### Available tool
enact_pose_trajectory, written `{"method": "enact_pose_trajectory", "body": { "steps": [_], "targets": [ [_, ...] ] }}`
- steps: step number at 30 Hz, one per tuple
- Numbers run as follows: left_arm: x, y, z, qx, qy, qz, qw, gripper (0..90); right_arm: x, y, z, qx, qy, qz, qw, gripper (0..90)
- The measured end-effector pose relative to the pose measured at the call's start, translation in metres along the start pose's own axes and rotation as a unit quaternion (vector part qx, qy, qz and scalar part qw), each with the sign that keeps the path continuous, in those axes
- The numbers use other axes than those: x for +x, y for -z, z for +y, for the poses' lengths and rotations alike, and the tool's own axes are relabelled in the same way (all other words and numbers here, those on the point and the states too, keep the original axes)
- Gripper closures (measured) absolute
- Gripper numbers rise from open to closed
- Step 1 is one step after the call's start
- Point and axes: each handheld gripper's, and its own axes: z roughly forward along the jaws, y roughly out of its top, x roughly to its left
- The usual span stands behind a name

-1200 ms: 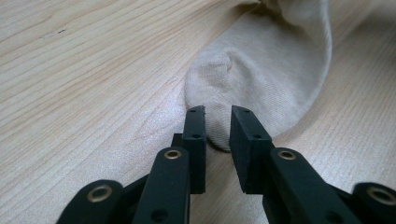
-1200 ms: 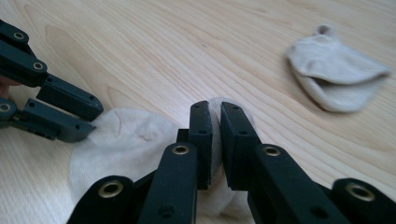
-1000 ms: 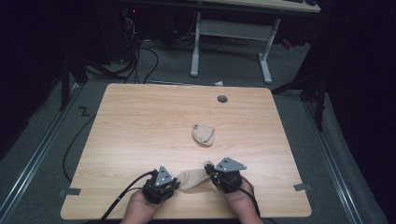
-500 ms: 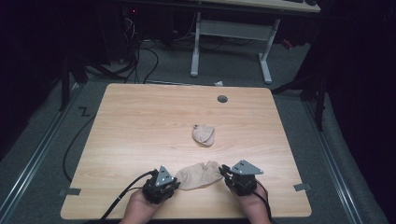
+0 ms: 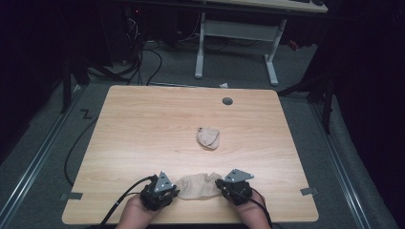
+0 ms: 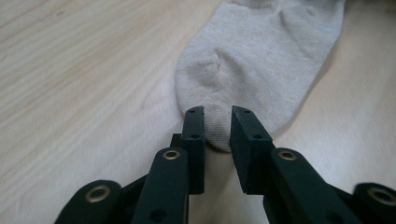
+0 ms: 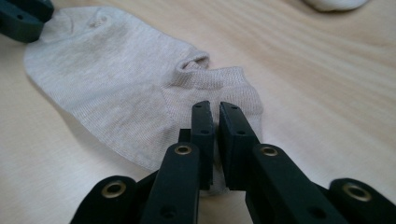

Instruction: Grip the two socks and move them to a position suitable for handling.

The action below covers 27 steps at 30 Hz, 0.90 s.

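- Since the earlier frame, your right gripper (image 5: 220, 183) sank and pulled the sock (image 5: 197, 185) flat.
- Its jaws, just closing, pinched the cuff.
- Your left gripper (image 5: 174, 192) nipped the toe.
- A balled sock (image 5: 208, 138) lay well apart on the table (image 5: 143, 124), blocking nothing.

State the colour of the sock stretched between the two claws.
Plain light beige sock, no pattern; the right gripper view shows it best.

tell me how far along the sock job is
Done: one sock already lies bundled mid-table. In hand: the flat sock at the near edge, left gripper at its toe, right gripper pinching its cuff end, jaws just closing. Left: probably rolling or folding this one; it lies flat.
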Motion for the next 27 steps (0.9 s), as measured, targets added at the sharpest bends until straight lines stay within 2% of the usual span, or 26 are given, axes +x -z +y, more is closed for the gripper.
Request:
{"method": "enact_pose_trajectory", "body": {
  "steps": [1,4,5,6,7,8,10,12,13,14,15,16,17,18,19,20,23,27],
  "targets": [
    [0.0,0.007,-0.004,0.011,-0.003,-0.004,0.9999,75.1,0.003,0.001,-0.001,-0.001,0.002,0.006,1.0,83.5],
    [0.001,0.012,-0.006,0.017,-0.003,-0.005,0.9998,71.5,0.008,0.003,0.0,0.0,0.006,0.008,1.0,81.8],
    [0.002,0.015,-0.006,0.012,0.0,-0.004,0.9999,71.5,0.009,0.004,0.001,-0.008,0.009,0.01,0.9999,81.7],
    [0.005,0.019,-0.005,-0.009,0.006,0.0,0.9999,68.1,0.009,0.007,0.005,-0.028,0.003,0.004,0.9996,82.2],
    [0.007,0.023,-0.004,-0.022,0.01,0.006,0.9997,66.7,0.007,0.008,0.006,-0.033,0.002,0.001,0.9994,82.9],
    [0.007,0.023,-0.004,-0.022,0.01,0.006,0.9997,65.6,0.007,0.008,0.006,-0.033,0.002,0.001,0.9994,82.9],
    [0.014,0.029,-0.003,-0.044,0.011,0.02,0.9988,64.4,0.002,0.01,0.01,-0.047,-0.004,-0.011,0.9988,85.8],
    [0.023,0.035,-0.004,-0.061,0.024,0.027,0.9975,61.8,-0.006,0.011,0.016,-0.063,-0.012,-0.023,0.9977,88.9],
    [0.034,0.04,-0.007,-0.071,0.042,0.036,0.9959,59.9,-0.017,0.007,0.026,-0.073,-0.017,-0.04,0.9964,89.9],
    [0.034,0.04,-0.007,-0.071,0.042,0.036,0.9959,59.1,-0.017,0.007,0.026,-0.073,-0.017,-0.04,0.9964,89.9],
    [0.04,0.041,-0.009,-0.075,0.053,0.042,0.9949,59.1,-0.024,0.004,0.031,-0.075,-0.021,-0.045,0.996,89.9],
    [0.048,0.043,-0.013,-0.079,0.067,0.051,0.9933,58.8,-0.037,-0.007,0.045,-0.074,-0.026,-0.061,0.995,89.9],
    [0.048,0.043,-0.013,-0.079,0.067,0.051,0.9933,58.5,-0.044,-0.013,0.052,-0.074,-0.032,-0.067,0.9945,89.8],
    [0.051,0.044,-0.014,-0.082,0.075,0.053,0.9924,58.5,-0.044,-0.013,0.052,-0.074,-0.032,-0.067,0.9945,89.8],
    [0.054,0.044,-0.015,-0.086,0.084,0.053,0.9913,57.3,-0.056,-0.029,0.067,-0.062,-0.034,-0.08,0.9943,89.5],
    [0.056,0.045,-0.016,-0.087,0.087,0.054,0.9909,57.3,-0.056,-0.029,0.067,-0.062,-0.034,-0.08,0.9943,89.5],
    [0.057,0.045,-0.017,-0.086,0.082,0.059,0.9912,56.3,-0.069,-0.054,0.083,-0.031,-0.034,-0.092,0.9947,89.1],
    [0.055,0.045,-0.017,-0.083,0.073,0.058,0.9922,55.9,-0.077,-0.075,0.09,-0.003,-0.034,-0.101,0.9942,89.0]
  ]
}}
